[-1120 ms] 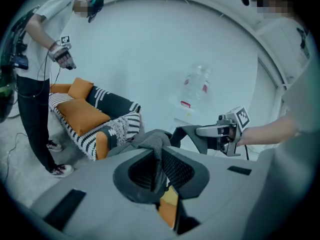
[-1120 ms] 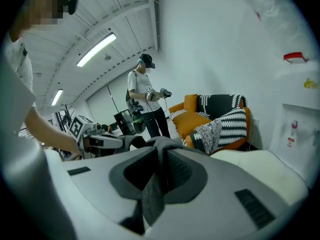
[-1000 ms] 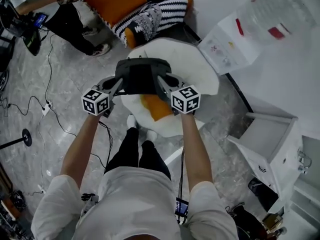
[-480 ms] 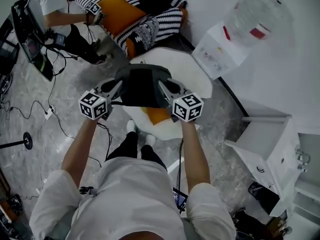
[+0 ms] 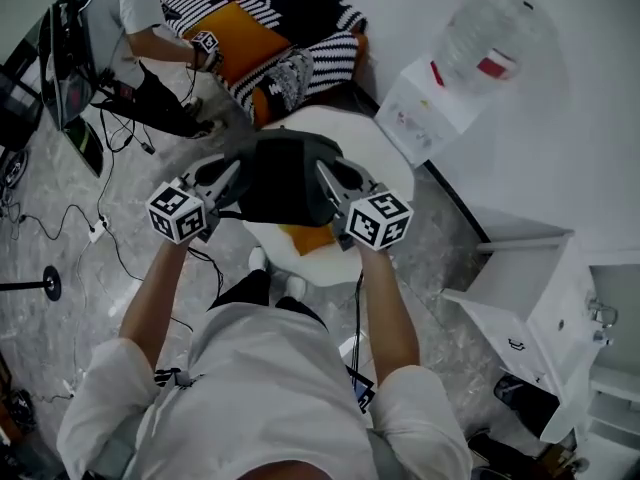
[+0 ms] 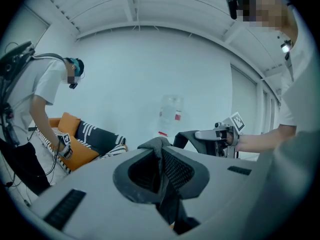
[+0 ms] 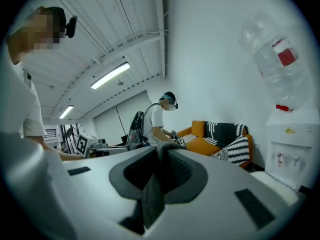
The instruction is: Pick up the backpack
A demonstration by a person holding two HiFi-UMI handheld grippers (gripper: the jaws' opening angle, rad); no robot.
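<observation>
Left tongs [image 6: 161,154] and right tongs [image 7: 159,160] each clench a fabric fold of the dark backpack [image 5: 285,176], which hangs between them above a white seat [image 5: 378,144].

A grey marbled floor [image 5: 60,278] is crossed by black cables [image 5: 97,228]. An orange sofa [image 5: 240,23] with striped cushions is set beside a water dispenser [image 5: 425,108] against a white wall [image 5: 570,118]. A white cabinet [image 5: 525,303] is seen nearby. Strip lights [image 7: 110,75] are lit overhead.
</observation>
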